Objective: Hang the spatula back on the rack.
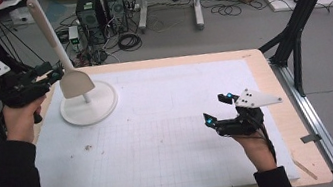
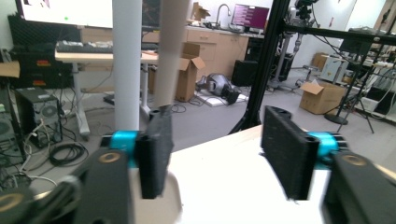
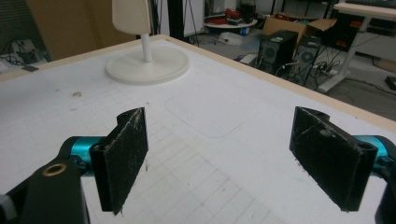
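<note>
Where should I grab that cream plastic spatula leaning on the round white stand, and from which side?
Take the cream plastic spatula on its long thin handle just above the flat blade, coming in level from the table's left, where the left hand-held gripper already sits with its jaws open. The handle there is slim enough to fit between the jaws. The blade is wide and rests against the post of the round white stand.

The light is even and soft from above, with weak shadows on the white counter (image 1: 169,123). The high view looks slightly grainy. In the left gripper view the near parts are blurred.
</note>
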Action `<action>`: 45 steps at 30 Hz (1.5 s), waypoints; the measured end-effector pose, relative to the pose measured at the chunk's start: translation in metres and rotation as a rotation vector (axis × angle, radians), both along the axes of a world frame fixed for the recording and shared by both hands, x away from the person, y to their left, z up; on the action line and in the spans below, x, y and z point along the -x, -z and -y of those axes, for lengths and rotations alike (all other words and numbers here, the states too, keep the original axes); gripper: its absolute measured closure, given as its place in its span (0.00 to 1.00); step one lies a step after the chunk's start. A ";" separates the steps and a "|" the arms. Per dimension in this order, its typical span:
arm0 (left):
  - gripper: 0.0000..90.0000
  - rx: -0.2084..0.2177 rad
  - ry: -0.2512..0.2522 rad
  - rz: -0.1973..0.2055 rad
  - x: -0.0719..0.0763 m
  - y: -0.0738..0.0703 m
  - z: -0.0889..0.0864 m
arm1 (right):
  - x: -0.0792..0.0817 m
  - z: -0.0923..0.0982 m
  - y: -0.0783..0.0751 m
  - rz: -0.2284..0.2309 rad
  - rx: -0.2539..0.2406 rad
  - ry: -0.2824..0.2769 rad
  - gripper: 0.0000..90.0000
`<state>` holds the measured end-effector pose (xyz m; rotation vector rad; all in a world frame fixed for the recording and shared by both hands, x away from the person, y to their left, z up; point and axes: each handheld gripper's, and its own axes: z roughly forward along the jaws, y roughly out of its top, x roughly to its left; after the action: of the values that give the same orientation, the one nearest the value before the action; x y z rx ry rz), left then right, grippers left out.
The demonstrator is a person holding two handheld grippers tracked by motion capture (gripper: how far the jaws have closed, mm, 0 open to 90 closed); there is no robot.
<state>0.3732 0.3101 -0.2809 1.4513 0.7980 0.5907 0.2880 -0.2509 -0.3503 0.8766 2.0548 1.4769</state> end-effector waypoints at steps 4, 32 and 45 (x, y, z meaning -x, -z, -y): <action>0.33 0.021 0.051 0.044 0.017 0.018 -0.005 | 0.000 0.002 0.007 -0.014 0.003 0.008 0.21; 0.16 -0.037 0.162 -0.028 0.080 0.137 0.041 | 0.019 0.032 0.062 0.003 0.019 0.145 0.19; 0.17 -0.054 0.171 -0.047 0.079 0.147 0.051 | 0.021 0.025 0.065 0.004 0.021 0.145 0.19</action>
<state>0.2943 0.2587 -0.4282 1.5695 0.6908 0.4525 0.2667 -0.2760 -0.4150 0.9918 1.9561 1.3757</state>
